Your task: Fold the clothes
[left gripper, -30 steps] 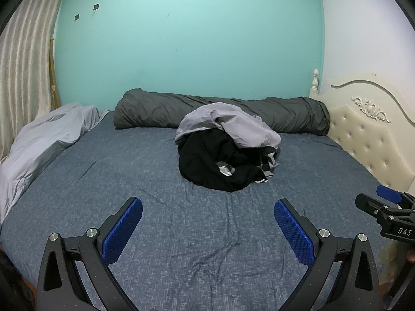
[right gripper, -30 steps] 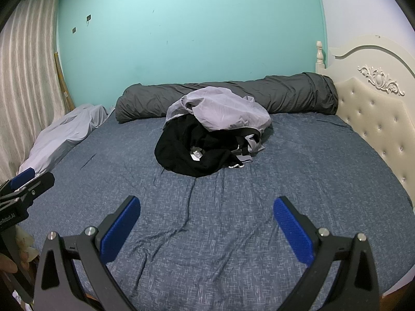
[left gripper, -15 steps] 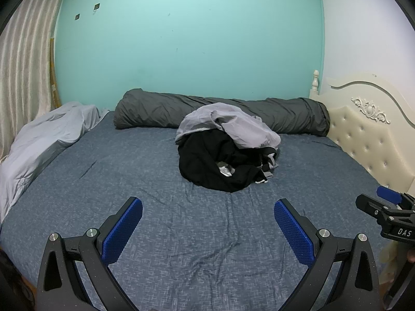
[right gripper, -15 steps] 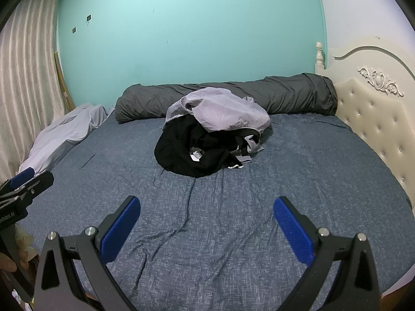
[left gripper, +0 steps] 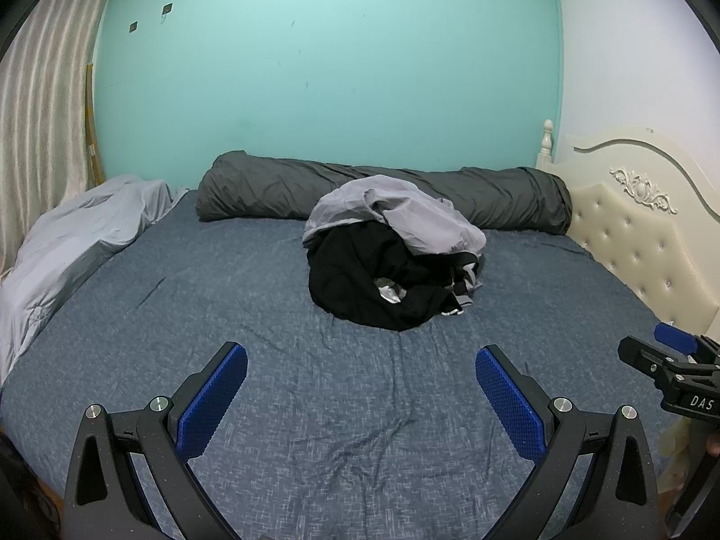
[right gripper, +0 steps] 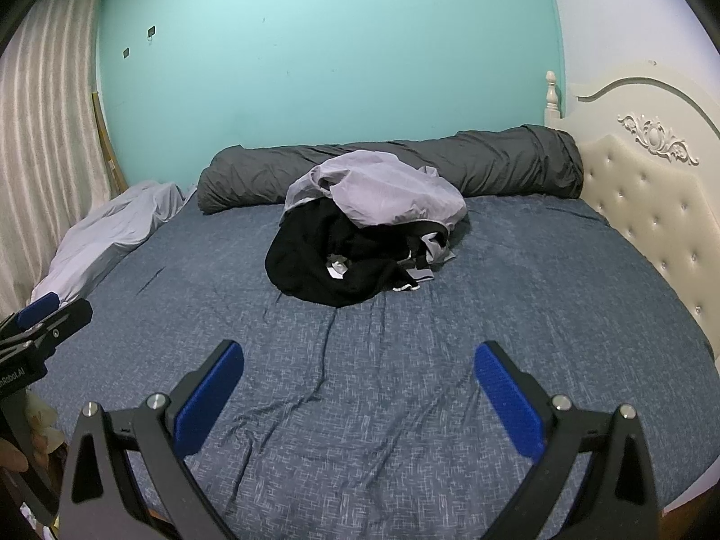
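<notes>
A heap of clothes lies in the middle of the bed: a pale grey garment (left gripper: pixel 405 216) (right gripper: pixel 387 193) draped over a crumpled black garment (left gripper: pixel 364 279) (right gripper: pixel 315 261). My left gripper (left gripper: pixel 360 360) hovers open over the near part of the blue bed sheet (left gripper: pixel 225 297), well short of the heap. My right gripper (right gripper: pixel 357 355) is open too, at about the same distance from the clothes. Both hold nothing. Each gripper shows at the edge of the other's view, the right gripper (left gripper: pixel 666 351) and the left gripper (right gripper: pixel 49 315).
A rolled dark grey duvet (left gripper: pixel 495 198) lies along the far side against the teal wall. A light grey blanket (left gripper: pixel 76 243) is bunched at the left edge. A cream tufted headboard (left gripper: pixel 639 234) bounds the right side. A striped curtain (right gripper: pixel 40 157) hangs at left.
Both grippers have drifted very slightly; the heap sits a touch lower and nearer in the views. Nothing was taken hold of, and both grippers stay open.
</notes>
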A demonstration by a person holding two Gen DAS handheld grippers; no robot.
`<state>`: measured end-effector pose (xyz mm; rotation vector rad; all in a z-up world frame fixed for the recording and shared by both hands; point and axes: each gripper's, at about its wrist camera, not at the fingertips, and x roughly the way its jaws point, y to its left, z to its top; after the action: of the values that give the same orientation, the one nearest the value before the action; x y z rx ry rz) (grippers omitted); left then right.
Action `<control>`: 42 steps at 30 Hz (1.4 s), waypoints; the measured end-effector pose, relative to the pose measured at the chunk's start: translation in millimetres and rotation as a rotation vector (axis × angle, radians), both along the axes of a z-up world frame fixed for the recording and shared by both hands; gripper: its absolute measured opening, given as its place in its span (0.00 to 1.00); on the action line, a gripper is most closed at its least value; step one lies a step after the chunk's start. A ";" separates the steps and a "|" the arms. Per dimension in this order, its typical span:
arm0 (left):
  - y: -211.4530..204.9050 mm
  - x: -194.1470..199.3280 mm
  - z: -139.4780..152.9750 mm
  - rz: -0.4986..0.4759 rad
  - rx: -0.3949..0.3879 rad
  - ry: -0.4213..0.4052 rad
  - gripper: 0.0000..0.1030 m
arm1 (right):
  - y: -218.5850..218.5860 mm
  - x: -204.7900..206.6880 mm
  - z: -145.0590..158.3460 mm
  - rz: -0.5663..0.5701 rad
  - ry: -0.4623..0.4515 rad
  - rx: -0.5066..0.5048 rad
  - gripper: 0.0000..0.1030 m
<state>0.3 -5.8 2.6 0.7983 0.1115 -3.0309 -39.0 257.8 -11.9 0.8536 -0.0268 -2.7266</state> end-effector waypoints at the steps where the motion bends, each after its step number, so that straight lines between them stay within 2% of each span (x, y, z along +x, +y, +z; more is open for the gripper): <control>1: -0.2 0.1 -0.5 0.000 0.000 0.000 1.00 | -0.1 0.1 0.0 0.001 0.000 0.000 1.00; 33: -3.4 -1.3 -6.1 0.009 0.010 -0.008 1.00 | -2.4 -2.4 -4.2 0.014 -0.013 0.002 1.00; 42: -5.5 -8.5 -17.6 0.019 0.025 -0.020 1.00 | -2.3 -11.2 -15.3 0.019 -0.030 -0.013 1.00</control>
<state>-8.2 -11.3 -15.0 0.8243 0.1556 -3.0084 -50.2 255.5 -27.2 0.8864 -0.0417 -2.6932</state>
